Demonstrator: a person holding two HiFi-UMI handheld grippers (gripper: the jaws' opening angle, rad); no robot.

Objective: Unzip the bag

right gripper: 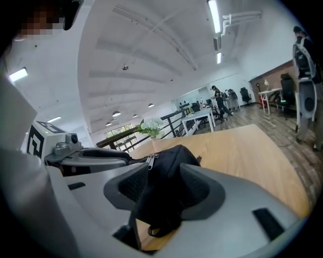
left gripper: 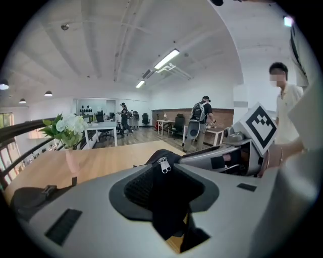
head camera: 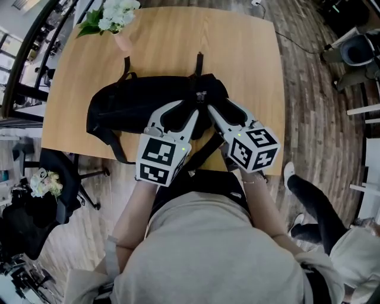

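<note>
Your left tongs (left gripper: 165,189) pinch the bag (head camera: 124,107) just below the zipper pull (left gripper: 163,164); your right tongs (right gripper: 161,186) gape around fabric beside it, gripping nothing. Bag looks still zipped on the worktop (head camera: 237,53). Next, likely clamp that pull squarely.

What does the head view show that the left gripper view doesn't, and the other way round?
Head view only: the whole black bag laid out, and the person's torso. Left gripper view only: the ceiling lights, people in the office beyond, a clear zipper pull. Both: the table, bag fabric between the left tool's jaws, the right tool, the flowers.
</note>
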